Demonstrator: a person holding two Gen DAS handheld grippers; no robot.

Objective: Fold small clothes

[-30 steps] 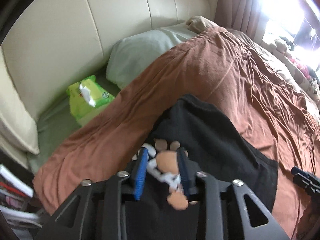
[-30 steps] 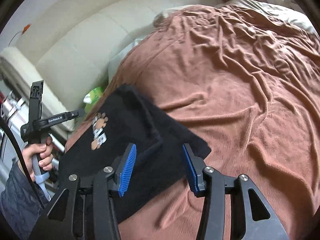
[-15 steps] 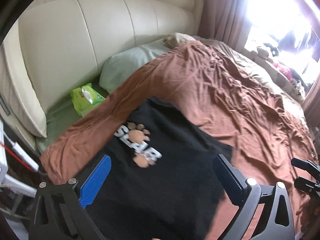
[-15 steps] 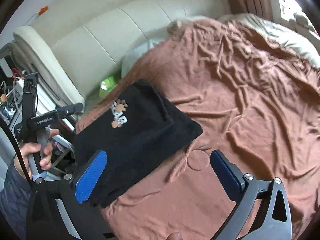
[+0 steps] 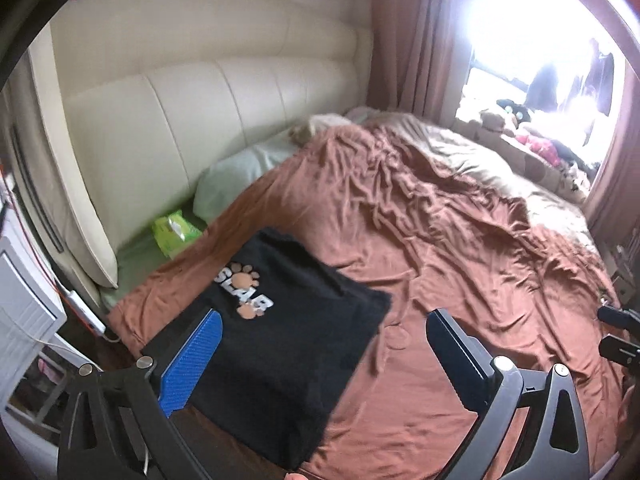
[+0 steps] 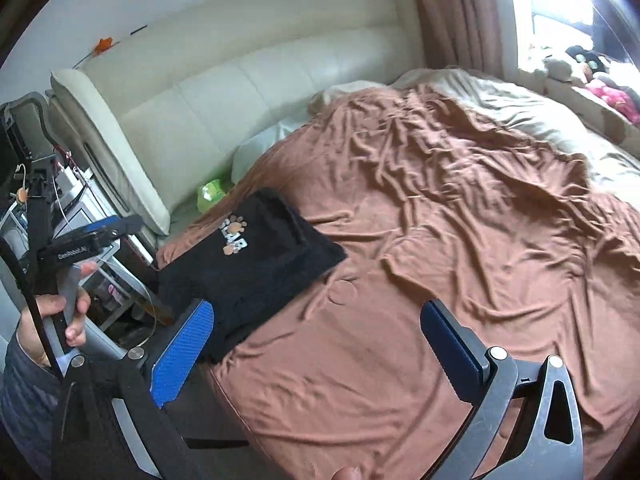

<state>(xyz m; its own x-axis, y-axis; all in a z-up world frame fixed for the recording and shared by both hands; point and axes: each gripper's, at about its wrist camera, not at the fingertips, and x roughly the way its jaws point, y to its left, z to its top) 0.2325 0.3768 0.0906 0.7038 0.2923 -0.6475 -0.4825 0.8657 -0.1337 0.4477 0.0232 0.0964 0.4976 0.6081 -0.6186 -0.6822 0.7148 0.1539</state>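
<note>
Both claws hang wide apart and empty above the bed. The left gripper (image 5: 320, 356) fills the bottom of its frame, 2 blue-padded fingers (image 5: 192, 364) spread wide, nothing between them but open air over the folded black garment (image 5: 288, 344). That garment lies flat at lower centre on the brown blanket (image 5: 440, 240), a paw-print logo (image 5: 246, 290) facing up. The right gripper (image 6: 316, 352) is just as wide and holds nothing; in its view the black garment sits left of centre, near the bed's edge. At the far left of that frame, a hand (image 6: 48, 320) grips the other tool's handle. A green packet (image 5: 176, 232) rests at middle left beside a pale pillow (image 5: 240, 180), under the cream headboard (image 5: 200, 112). A bright window (image 5: 540, 40) glares at upper right.
</note>
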